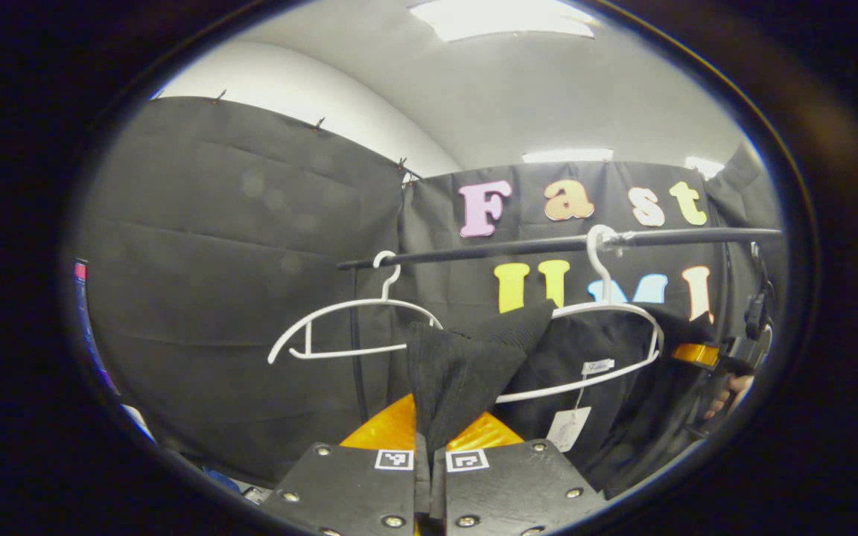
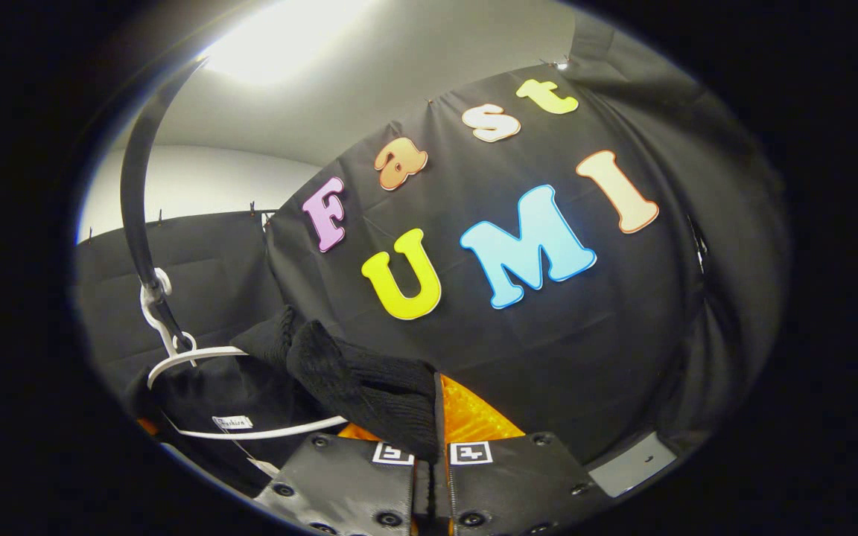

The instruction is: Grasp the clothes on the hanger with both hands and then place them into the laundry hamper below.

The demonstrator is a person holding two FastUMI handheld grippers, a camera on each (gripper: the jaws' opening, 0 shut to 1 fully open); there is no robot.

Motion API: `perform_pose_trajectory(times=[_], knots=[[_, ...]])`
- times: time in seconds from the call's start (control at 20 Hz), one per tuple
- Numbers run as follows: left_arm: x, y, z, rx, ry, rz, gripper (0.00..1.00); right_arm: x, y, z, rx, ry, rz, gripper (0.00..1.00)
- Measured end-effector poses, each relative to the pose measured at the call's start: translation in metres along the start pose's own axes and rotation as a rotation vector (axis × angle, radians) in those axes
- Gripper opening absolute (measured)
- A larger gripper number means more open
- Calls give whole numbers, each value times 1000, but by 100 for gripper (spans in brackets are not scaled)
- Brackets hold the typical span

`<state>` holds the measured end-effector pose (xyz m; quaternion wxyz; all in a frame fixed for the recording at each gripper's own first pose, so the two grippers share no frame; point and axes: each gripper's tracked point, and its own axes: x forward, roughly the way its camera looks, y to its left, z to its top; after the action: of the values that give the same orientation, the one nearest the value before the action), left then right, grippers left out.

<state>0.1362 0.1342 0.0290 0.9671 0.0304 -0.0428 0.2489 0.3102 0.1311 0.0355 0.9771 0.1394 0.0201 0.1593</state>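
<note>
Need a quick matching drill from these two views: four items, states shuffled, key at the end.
1. empty white hanger
2. second white hanger
3. black garment
4. paper tag

a. pinched in both grippers
b. dangling below the garment's label
c. bare on the rail
d. garment draped over it

Pairs: 1-c, 2-d, 3-a, 4-b

Looks like a makeshift recording booth in a plain office-type room: wrinkly black cloth walls (image 1: 235,246) pinned up, a black metal clothes rail (image 1: 548,244) with white plastic hangers (image 1: 347,327), white ceiling with fluorescent light panels (image 1: 503,16) overhead.
</note>
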Motion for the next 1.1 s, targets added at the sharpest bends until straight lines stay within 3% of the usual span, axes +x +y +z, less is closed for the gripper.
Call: perform_pose_trajectory(times=[0.3,0.65,1.1], knots=[[8,12,13,18,2,2,2,20,-6,3,-10,-23,-10,7],[30,35,36,173,-13,27,0,44,-14,9,-2,-40,-19,7],[62,56,0,187,101,-31,2,61,-15,-19,-33,7,-4,7]])
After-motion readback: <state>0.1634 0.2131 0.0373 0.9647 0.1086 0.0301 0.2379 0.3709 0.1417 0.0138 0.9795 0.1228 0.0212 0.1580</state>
